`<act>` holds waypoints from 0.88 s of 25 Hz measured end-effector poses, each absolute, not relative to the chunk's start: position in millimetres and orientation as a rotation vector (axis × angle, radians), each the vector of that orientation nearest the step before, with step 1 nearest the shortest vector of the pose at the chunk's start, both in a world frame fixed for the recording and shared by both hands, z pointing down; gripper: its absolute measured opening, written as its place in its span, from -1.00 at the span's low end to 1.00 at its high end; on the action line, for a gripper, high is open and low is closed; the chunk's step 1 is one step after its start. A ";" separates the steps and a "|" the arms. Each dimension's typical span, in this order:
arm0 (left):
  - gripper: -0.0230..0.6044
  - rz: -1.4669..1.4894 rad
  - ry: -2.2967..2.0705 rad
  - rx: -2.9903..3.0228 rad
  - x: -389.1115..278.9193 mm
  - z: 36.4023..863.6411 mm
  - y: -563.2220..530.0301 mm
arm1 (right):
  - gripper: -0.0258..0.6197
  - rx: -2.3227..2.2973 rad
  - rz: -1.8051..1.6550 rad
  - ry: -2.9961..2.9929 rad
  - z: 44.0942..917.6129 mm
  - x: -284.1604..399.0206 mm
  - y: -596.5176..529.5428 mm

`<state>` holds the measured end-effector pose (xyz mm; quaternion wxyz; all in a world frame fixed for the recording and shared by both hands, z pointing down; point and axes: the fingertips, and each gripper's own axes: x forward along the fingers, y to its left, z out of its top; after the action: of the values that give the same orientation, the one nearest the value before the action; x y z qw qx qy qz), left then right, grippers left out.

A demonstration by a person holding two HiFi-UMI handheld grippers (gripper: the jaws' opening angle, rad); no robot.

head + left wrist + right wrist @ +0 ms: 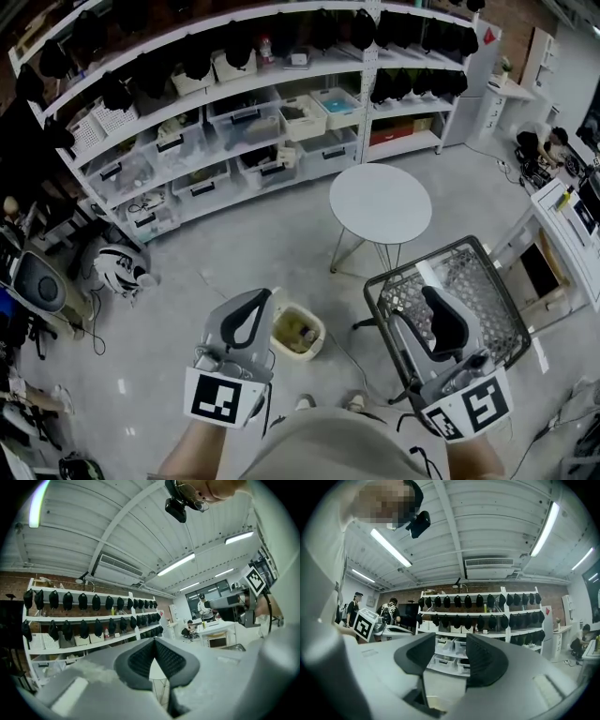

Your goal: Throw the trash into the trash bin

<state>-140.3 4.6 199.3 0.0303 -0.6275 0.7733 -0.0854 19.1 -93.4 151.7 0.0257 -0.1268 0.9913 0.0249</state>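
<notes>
Trash bin (278, 339), small, cream, seemingly holding trash (300, 330), sits by closed, empty left gripper (263, 296); right gripper (428, 292) half-parted, empty.

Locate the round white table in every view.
Head view: round white table right of centre, on the floor.
Left gripper view: low centre, glimpsed in the narrow gap between the jaws.
Right gripper view: not in it.
Shared landmark: the long white shelving rack.

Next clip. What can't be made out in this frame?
- Contents of the trash bin: too small in the head view.
- The trash bin itself: outside both gripper views, which face the shelves.
- Contents of the shelf crates: too small in every view.
</notes>
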 end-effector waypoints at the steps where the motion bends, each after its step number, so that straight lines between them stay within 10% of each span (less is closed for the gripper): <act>1: -0.92 -0.267 2.384 -1.938 -138.7 200.7 2.8 | -0.27 -0.401 0.078 3.060 151.5 21.4 -95.8; 22: -0.92 -0.388 1.994 -2.380 -27.7 293.3 -174.5 | -0.13 -1.174 -0.178 3.148 302.4 156.7 -260.7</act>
<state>-27.7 -174.5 293.3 0.0063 -0.7606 0.6373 -0.1241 156.7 -260.7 302.4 -0.1112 -0.3469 0.9298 -0.0525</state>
